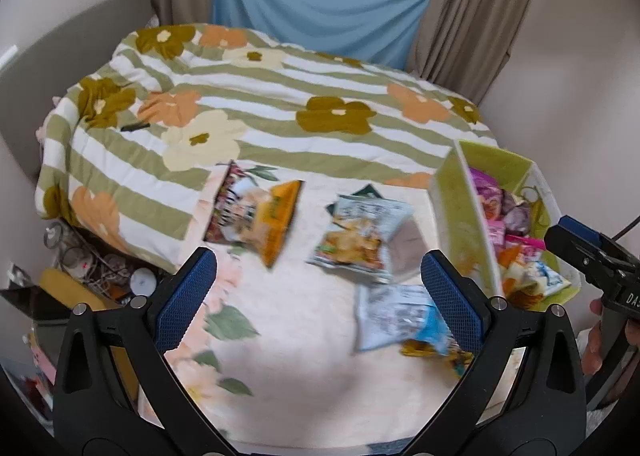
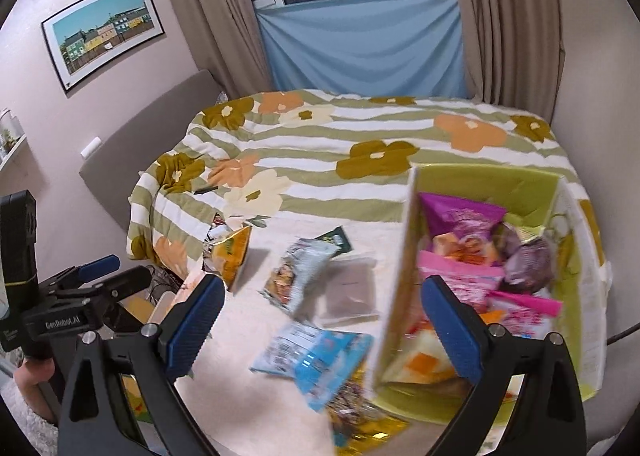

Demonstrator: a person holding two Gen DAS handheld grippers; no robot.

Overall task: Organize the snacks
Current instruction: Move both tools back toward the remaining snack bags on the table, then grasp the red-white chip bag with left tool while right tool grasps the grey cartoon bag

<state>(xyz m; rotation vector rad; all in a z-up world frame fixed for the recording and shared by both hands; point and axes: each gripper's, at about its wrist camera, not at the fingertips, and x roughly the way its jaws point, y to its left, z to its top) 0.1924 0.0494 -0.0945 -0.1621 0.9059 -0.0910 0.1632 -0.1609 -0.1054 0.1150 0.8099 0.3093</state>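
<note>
Several snack packets lie on a pale floral blanket (image 1: 288,320): an orange bag (image 1: 276,216) on a dark patterned packet (image 1: 224,208), a grey chip bag (image 1: 360,236), a blue-white packet (image 1: 396,316). A lime-green box (image 1: 460,216) at the right holds pink, purple and orange snacks (image 2: 472,256). My left gripper (image 1: 316,292) is open and empty above the blanket. My right gripper (image 2: 320,320) is open and empty, over the box's left wall (image 2: 400,276); it also shows in the left wrist view (image 1: 592,252). The blue-white packet (image 2: 316,356) and a gold packet (image 2: 360,416) lie below it.
A green-striped flowered quilt (image 1: 280,104) covers the bed behind. Clutter with cables and jars (image 1: 92,268) sits at the bed's left edge. A grey headboard (image 2: 140,144), curtains and a blue cloth (image 2: 360,44) stand at the back. The left gripper's body (image 2: 60,296) shows in the right wrist view.
</note>
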